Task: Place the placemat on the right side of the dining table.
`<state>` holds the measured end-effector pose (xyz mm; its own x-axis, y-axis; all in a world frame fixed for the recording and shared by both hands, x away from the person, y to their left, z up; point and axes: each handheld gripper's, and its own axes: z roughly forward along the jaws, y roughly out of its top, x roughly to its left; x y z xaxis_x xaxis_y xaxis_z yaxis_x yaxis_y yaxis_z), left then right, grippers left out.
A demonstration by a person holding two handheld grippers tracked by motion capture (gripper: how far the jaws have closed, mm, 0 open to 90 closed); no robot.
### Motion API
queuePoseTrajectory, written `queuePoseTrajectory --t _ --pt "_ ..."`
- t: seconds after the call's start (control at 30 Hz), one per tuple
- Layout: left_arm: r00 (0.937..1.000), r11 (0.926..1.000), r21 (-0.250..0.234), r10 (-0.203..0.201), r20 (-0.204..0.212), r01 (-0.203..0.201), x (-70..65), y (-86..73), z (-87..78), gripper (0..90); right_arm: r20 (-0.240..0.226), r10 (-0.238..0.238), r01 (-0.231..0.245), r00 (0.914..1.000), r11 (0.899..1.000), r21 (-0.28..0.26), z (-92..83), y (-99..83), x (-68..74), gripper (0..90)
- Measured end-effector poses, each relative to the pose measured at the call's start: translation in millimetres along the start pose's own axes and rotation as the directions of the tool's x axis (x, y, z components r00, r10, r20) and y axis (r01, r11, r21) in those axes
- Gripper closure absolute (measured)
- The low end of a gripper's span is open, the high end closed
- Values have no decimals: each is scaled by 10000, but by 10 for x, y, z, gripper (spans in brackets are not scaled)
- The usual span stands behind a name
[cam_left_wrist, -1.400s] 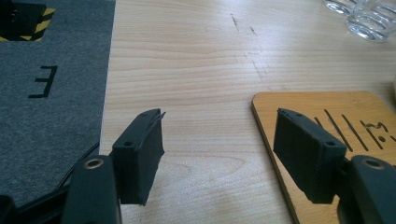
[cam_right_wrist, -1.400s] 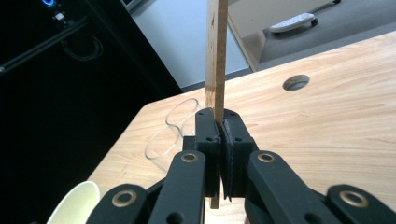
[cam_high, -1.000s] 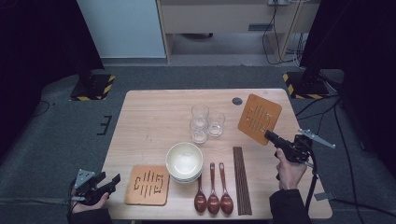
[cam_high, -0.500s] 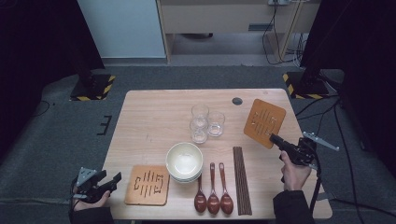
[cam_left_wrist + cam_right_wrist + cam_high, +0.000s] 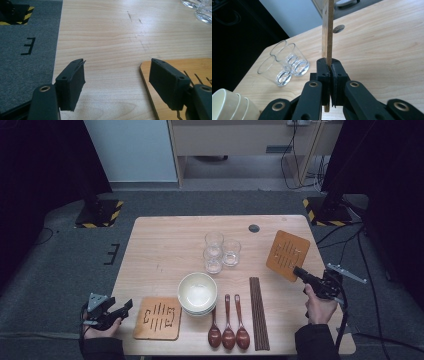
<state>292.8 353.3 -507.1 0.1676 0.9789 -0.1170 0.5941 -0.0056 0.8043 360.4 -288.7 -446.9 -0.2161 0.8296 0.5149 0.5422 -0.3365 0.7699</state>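
Note:
A slotted wooden trivet (image 5: pixel 287 252) hangs tilted over the table's right side, and my right gripper (image 5: pixel 299 271) is shut on its near corner. In the right gripper view the trivet (image 5: pixel 327 30) stands edge-on, clamped between the pads of the right gripper (image 5: pixel 329 67). A second wooden trivet (image 5: pixel 157 317) lies flat at the table's front left. My left gripper (image 5: pixel 127 306) sits just left of it at the table edge. Its jaws have just been opening, and in the left gripper view the left gripper (image 5: pixel 117 82) has only bare tabletop between its pads, with the trivet (image 5: pixel 197 67) behind the right pad.
Three clear glasses (image 5: pixel 220 251) cluster mid-table, and a stack of cream bowls (image 5: pixel 197 292) stands in front of them. Three brown spoons (image 5: pixel 228 325) and dark chopsticks (image 5: pixel 259 312) lie along the front edge. A cable hole (image 5: pixel 254 228) marks the table's far side.
My right gripper has carried the held trivet a little to the right and toward the front of the table, slightly lower. The left gripper has stayed in place.

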Motion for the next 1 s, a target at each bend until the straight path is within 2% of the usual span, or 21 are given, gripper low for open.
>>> queuePoseTrajectory --t 0.2,0.43,0.6,1.0 --pt "10000 10000 47 -24 -89 25 9 42 49 259 155 19 -21 9999 10000 95 -12 -7 -72 877" --pt "9999 9999 91 -61 -141 63 -17 111 137 242 305 260 -267 9992 9994 229 -17 -29 -165 877" --pt "9998 9999 127 -104 -171 106 -48 157 208 238 444 206 -222 9988 9991 362 10 -54 -213 877" --pt "9994 9989 353 312 -132 -307 -129 215 388 230 498 481 -506 9976 9974 514 36 -87 -275 876"
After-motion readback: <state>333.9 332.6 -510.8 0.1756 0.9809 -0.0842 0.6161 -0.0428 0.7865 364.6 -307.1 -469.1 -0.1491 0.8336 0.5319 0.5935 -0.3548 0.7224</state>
